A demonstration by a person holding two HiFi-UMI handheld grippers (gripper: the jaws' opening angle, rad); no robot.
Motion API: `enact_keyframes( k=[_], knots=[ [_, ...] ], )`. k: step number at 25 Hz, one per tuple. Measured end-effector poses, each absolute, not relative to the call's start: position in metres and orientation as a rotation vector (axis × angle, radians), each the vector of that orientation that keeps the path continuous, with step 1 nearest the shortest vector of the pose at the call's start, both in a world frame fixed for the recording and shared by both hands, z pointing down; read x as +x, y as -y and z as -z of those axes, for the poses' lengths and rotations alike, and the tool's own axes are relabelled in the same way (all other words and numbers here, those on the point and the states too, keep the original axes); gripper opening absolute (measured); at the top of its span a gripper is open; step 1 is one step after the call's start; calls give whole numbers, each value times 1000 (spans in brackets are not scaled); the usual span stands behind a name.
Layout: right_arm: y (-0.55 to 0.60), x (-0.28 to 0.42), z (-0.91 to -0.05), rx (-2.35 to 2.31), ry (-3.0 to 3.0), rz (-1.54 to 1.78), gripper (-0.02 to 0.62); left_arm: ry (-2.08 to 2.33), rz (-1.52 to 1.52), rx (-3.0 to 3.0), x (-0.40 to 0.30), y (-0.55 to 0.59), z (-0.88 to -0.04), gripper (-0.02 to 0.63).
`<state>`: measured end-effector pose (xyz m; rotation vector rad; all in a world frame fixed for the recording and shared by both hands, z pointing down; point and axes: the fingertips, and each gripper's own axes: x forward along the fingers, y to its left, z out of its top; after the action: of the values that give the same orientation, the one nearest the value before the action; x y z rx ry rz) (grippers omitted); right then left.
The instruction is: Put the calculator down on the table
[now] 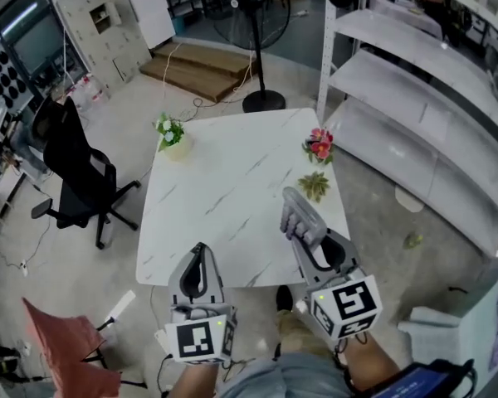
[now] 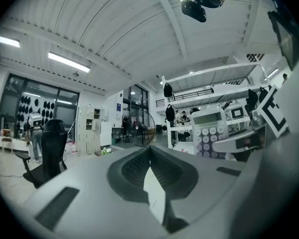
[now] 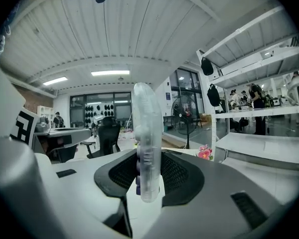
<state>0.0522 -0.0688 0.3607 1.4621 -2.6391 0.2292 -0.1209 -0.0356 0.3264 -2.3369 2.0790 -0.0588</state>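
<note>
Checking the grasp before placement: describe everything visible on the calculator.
The calculator is pale and plastic-looking, with a display above rows of round keys, some purple. It stands on edge, clamped between the right hand-held gripper's jaws, sticking out past them. It is held over the white marble-look table, near its right side, touching nothing else.

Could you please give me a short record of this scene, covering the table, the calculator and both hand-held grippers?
Table: white, marble-look top
Calculator: clamped edge-on in the right hand-held gripper, over the table's near right part
Left hand-held gripper: shut, empty
Also on table: white-flowered plant, red-flowered plant, green plant
</note>
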Motion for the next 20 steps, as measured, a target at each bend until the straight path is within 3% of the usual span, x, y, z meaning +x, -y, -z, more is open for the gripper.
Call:
enact_keyframes(
  k=[20],
  knots=[
    [256, 21, -292, 1415, 2773, -108, 144, -2074, 65, -2179, -154, 200, -266, 8]
  ],
)
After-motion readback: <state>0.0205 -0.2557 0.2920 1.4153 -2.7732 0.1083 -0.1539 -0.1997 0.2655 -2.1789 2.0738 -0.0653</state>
